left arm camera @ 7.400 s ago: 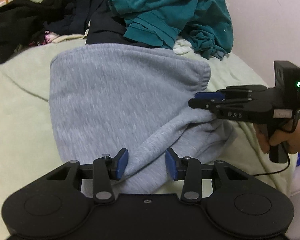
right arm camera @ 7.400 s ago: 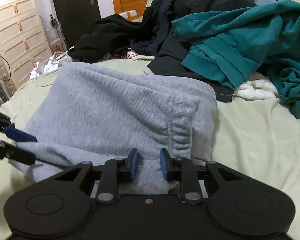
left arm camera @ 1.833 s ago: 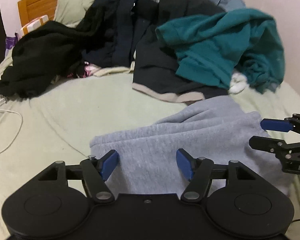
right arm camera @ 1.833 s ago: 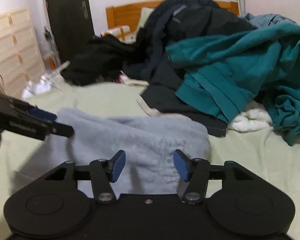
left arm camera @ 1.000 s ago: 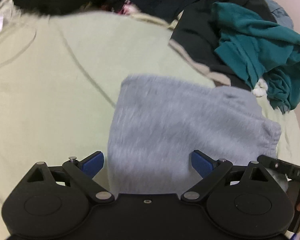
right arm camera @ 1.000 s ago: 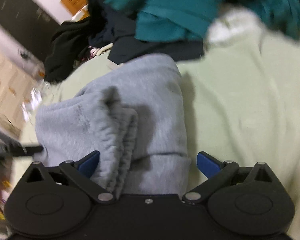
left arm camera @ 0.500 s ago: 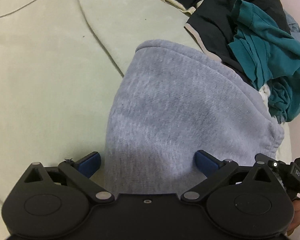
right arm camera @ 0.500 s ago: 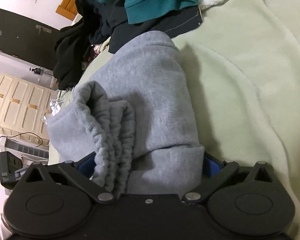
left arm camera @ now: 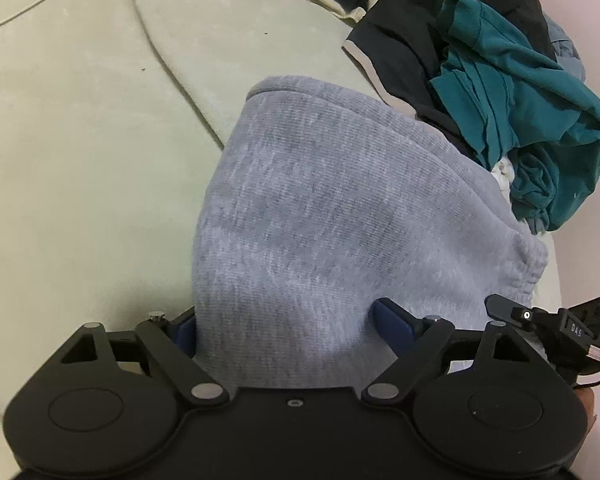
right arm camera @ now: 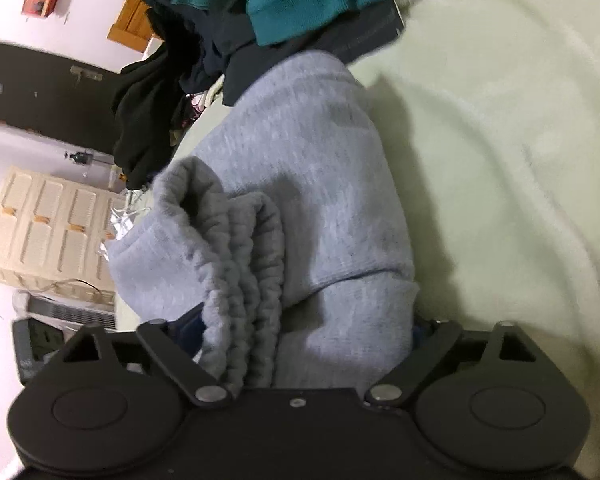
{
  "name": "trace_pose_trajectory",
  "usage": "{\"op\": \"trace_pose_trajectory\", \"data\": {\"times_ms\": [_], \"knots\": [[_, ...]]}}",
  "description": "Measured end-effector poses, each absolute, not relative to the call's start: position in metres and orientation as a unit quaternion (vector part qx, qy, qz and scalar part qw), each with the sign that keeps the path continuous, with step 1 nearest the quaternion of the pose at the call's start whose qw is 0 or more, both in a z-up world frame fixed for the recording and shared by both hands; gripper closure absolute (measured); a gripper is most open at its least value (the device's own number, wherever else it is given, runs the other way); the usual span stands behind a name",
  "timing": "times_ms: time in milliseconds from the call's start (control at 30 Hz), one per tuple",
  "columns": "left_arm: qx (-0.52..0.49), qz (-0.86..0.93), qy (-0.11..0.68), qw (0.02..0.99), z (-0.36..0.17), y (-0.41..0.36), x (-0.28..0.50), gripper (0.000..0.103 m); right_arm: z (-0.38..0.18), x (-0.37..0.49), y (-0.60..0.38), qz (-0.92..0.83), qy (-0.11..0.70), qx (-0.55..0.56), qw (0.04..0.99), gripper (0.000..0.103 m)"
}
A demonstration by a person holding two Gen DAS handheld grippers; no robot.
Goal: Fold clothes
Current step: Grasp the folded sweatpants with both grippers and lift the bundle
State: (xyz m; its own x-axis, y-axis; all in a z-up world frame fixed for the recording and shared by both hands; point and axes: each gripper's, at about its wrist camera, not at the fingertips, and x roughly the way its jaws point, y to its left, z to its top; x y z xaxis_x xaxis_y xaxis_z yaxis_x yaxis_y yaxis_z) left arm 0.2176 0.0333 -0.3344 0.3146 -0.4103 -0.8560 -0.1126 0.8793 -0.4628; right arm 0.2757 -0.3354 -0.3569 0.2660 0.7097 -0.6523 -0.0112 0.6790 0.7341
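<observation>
Grippers first: my left gripper has its blue fingers spread wide, one on each side of the folded grey sweatpants, the near end of the bundle filling the gap between them. My right gripper is spread just as wide around the other end, where the gathered elastic waistband bunches against its left finger. In the left view the right gripper shows at the sweatpants' right edge. The sweatpants lie on the pale green blanket of the bed. Past their far end a heap of clothes sits touching them: a teal garment on top of dark clothes. Further off stand a cream drawer unit and a dark door.
</observation>
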Motion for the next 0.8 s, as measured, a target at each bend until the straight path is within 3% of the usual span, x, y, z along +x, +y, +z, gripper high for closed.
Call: {"op": "trace_pose_trajectory", "data": {"times_ms": [100,267,333,567,800], "knots": [[-0.234,-0.101,0.569,0.782,-0.334,0.033,0.216,0.022,-0.351,0.28,-0.323,0.243,0.56,0.285,0.739,0.001],[-0.232,-0.117,0.558,0.788,-0.327,0.034,0.214,0.032,-0.334,0.272,-0.329,0.233,0.539,0.28,0.759,0.031],[-0.232,-0.124,0.554,0.79,-0.322,0.033,0.215,0.034,-0.326,0.266,-0.331,0.235,0.527,0.284,0.765,0.035],[-0.228,-0.147,0.529,0.804,-0.296,0.028,0.213,0.037,-0.293,0.26,-0.323,0.249,0.496,0.275,0.785,0.043],[-0.212,-0.181,0.512,0.813,-0.264,0.005,0.22,0.038,-0.258,0.244,-0.333,0.26,0.455,0.263,0.81,0.045]]}}
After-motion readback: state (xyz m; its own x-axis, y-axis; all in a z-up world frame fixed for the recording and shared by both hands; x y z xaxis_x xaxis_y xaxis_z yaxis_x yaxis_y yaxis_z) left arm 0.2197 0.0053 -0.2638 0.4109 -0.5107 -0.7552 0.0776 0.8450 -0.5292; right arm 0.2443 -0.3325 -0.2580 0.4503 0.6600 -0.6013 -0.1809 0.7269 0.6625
